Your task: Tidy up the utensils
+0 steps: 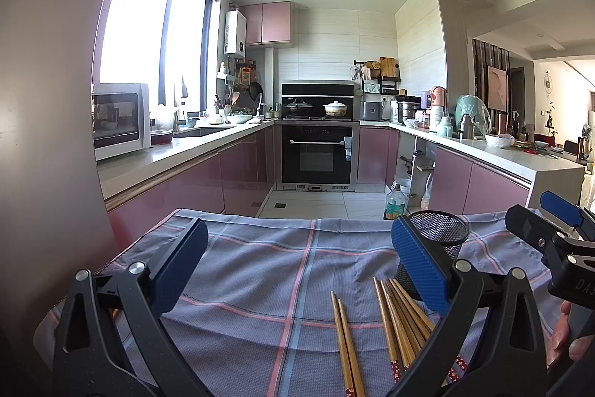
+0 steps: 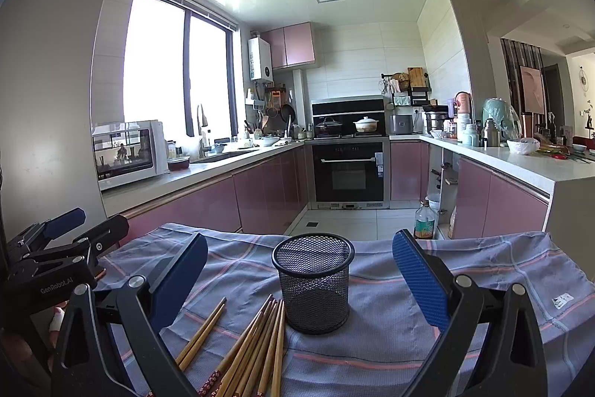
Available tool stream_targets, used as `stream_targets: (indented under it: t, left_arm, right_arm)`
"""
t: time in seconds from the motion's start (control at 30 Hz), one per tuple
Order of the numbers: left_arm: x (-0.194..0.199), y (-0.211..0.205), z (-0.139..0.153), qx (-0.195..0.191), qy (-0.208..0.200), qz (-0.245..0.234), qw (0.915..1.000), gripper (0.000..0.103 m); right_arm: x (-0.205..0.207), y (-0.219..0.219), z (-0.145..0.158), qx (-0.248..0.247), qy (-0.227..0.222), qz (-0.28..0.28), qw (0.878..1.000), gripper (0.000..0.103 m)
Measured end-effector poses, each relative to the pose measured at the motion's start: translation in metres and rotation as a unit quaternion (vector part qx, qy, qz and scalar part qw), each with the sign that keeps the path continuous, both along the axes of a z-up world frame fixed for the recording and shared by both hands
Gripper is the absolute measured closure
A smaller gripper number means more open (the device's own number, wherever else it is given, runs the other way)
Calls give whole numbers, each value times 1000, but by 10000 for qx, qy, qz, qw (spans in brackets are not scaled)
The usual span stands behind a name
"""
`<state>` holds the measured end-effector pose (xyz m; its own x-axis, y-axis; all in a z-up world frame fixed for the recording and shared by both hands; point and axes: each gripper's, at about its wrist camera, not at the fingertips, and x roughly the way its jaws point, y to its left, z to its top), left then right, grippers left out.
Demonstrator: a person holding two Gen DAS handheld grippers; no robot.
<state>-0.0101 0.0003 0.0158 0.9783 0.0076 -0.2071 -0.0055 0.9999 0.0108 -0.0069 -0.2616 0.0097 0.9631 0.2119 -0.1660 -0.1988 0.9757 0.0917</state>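
Note:
A black mesh cup [image 2: 313,285] stands upright and empty on a blue checked cloth [image 2: 409,341]. In front of it lie several wooden chopsticks [image 2: 256,348] in a bundle, with a separate pair [image 2: 202,333] to their left. My right gripper [image 2: 300,270] is open, its blue pads either side of the cup and above the cloth. My left gripper [image 1: 299,255] is open too, over bare cloth [image 1: 260,266]; the mesh cup [image 1: 442,237] sits behind its right finger, with the bundle of chopsticks [image 1: 401,322] and the separate pair [image 1: 346,345] below it. The right gripper [image 1: 550,222] shows at the far right.
The cloth covers a small table at the near end of a kitchen. A microwave [image 2: 130,151] stands on the left counter. An oven [image 2: 347,170] is at the back. A bottle [image 2: 424,222] stands on the floor by an open cabinet. The left gripper [image 2: 74,229] shows at the left edge.

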Motion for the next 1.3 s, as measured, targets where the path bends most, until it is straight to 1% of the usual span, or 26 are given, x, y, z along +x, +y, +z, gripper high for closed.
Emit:
stream_targets:
  t: [0.2, 0.23, 0.6, 0.63, 1.3]
  left_arm:
    - [-1, 0, 2, 2, -5, -2, 10000, 6]
    - [4, -1, -5, -3, -3, 2, 10000, 6]
    - [3, -1, -4, -5, -2, 0, 10000, 6]
    - [6, -3, -10, 1, -1, -1, 10000, 6]
    - [6, -3, -10, 3, 6, -8, 10000, 6]
  right_arm:
    - [0, 0, 0, 6, -2, 3, 10000, 7]
    - [0, 0, -1, 0, -3, -7, 10000, 7]
    - [1, 0, 0, -2, 8, 7, 10000, 7]
    - [1, 0, 0, 3, 7, 12, 10000, 7]
    - [1, 1, 1, -11, 11, 7, 10000, 7]
